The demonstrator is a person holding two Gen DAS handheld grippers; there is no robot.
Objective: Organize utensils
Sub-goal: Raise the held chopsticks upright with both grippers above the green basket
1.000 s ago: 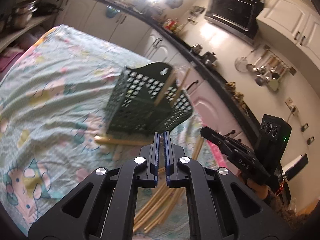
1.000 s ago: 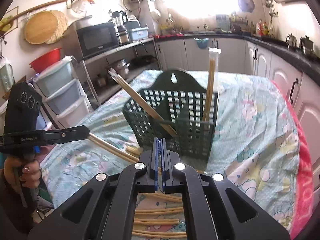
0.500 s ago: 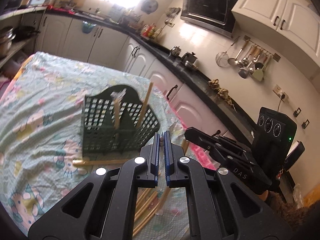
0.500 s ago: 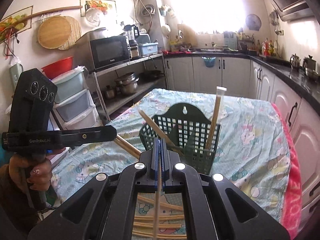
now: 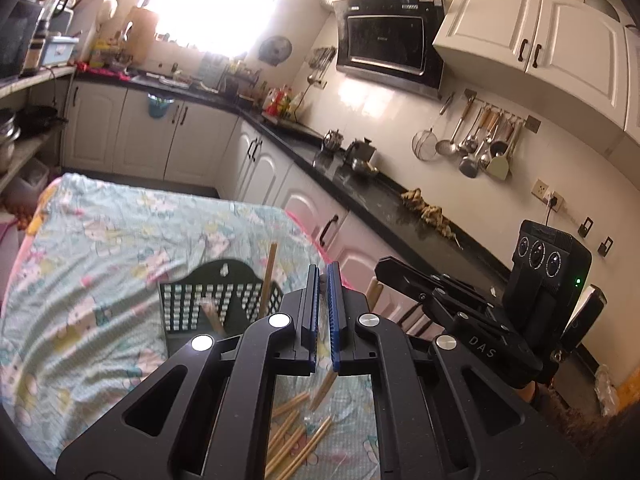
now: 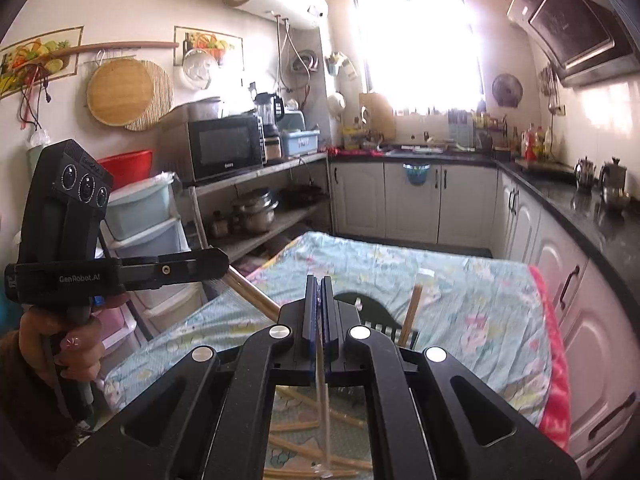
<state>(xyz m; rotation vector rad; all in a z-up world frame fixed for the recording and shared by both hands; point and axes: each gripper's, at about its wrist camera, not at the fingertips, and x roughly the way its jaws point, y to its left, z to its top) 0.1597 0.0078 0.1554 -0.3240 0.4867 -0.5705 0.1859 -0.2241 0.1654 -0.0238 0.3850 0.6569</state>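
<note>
A dark green mesh utensil basket (image 5: 192, 308) stands on the table with wrapped chopsticks (image 5: 268, 280) upright in it; it also shows in the right wrist view (image 6: 376, 322), mostly behind my fingers. My right gripper (image 6: 320, 280) is shut on a clear-wrapped chopstick (image 6: 323, 412) that hangs down between its jaws. My left gripper (image 5: 323, 270) is raised above the basket, its jaws a narrow gap apart with nothing between them. Several loose chopsticks (image 5: 296, 440) lie on the cloth near the front edge, and they show in the right wrist view (image 6: 304, 452) too.
The table carries a light blue patterned cloth (image 5: 100, 248) with a pink edge (image 6: 554, 360). White cabinets and a black counter (image 5: 360, 196) run along the right. A shelf with pots and a microwave (image 6: 224, 148) stands at the left.
Both grippers have risen and tilted up, so the basket sits lower and smaller in view. The right gripper has lifted a wrapped chopstick off the pile.
</note>
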